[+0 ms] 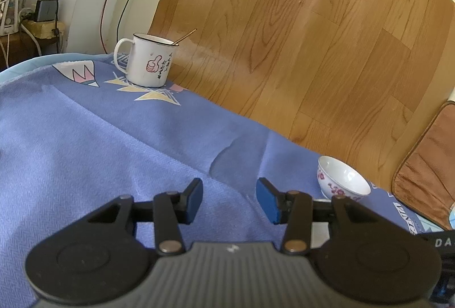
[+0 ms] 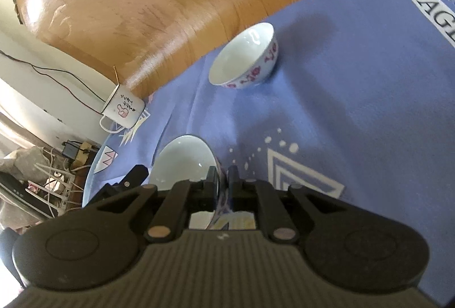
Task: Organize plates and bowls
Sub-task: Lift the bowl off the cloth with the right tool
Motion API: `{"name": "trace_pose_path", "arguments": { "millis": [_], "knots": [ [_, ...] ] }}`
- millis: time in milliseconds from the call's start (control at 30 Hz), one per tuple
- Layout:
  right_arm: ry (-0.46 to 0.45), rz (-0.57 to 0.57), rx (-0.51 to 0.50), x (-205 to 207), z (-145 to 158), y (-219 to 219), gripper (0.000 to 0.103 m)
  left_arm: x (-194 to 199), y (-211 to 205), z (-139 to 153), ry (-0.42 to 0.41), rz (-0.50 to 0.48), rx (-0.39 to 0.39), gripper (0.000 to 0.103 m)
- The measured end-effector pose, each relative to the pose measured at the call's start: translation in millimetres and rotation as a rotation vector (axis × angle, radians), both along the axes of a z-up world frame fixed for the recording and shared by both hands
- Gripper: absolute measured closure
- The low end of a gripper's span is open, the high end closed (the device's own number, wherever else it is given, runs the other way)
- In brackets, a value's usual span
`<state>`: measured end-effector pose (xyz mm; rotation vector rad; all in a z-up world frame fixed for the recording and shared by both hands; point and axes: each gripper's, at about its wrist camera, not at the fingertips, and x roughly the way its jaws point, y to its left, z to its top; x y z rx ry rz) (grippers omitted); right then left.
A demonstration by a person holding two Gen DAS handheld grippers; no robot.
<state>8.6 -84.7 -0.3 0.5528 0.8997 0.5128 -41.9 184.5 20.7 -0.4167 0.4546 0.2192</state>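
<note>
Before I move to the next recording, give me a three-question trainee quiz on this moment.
1. True or false: the right gripper has its fingers shut on the rim of a bowl.
2. Multiple choice: what lies between the left gripper's fingers? A) a bowl B) the mug C) nothing, only the blue cloth below
3. Short answer: what sticks out of the white mug at the cloth's far edge?

Key
1. True; the second bowl stands free on the cloth.
2. C; those fingers stand open.
3. A thin stick-like utensil; its kind cannot be told.
</note>
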Motion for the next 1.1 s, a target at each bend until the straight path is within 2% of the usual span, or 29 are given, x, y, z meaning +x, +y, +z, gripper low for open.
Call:
{"name": "trace_pose_path", "arguments": {
  "millis": [100,433,567,667,733,800,833,900,967,1033,1100],
  "knots": [
    [-0.061,-0.019,-0.046,-5,6,2,0.089,0,0,0,0.003,0.002,0.000,0.061],
    [-0.321,-0.068,-0.169,-34,24,1,0.088,0,-2,1,0.003,0.017,0.010,0.061],
    [-0.427,-0.079,-0.213,-48,30,-3,0.088,-8,0,4,-0.053,0.045,0.016,0.061],
    [-0.516,-0.072,-0.249,-62,33,-7,0.088,-18,-1,8,-0.103,0.087,0.034,0.055],
    [-0.567,-0.056,-0.276,-70,33,-11,0.083,-24,-2,11,-0.112,0.123,0.064,0.055],
    [-0.625,-0.060,-0.292,-78,32,-16,0.066,-33,-3,12,-0.120,0.158,0.097,0.055],
    [-0.657,-0.072,-0.288,-81,31,-20,0.064,-39,-5,12,-0.128,0.191,0.128,0.054],
    [-0.703,-0.098,-0.280,-86,29,-28,0.051,-52,-11,10,-0.141,0.251,0.209,0.041],
    [-0.721,-0.117,-0.285,-87,26,-32,0.051,-66,-15,9,-0.180,0.291,0.248,0.037],
    [-0.728,-0.134,-0.296,-87,23,-32,0.051,-74,-21,10,-0.221,0.324,0.287,0.027],
    [-0.752,-0.154,-0.311,-89,18,-31,0.051,-78,-30,11,-0.258,0.331,0.340,0.024]
  ]
}}
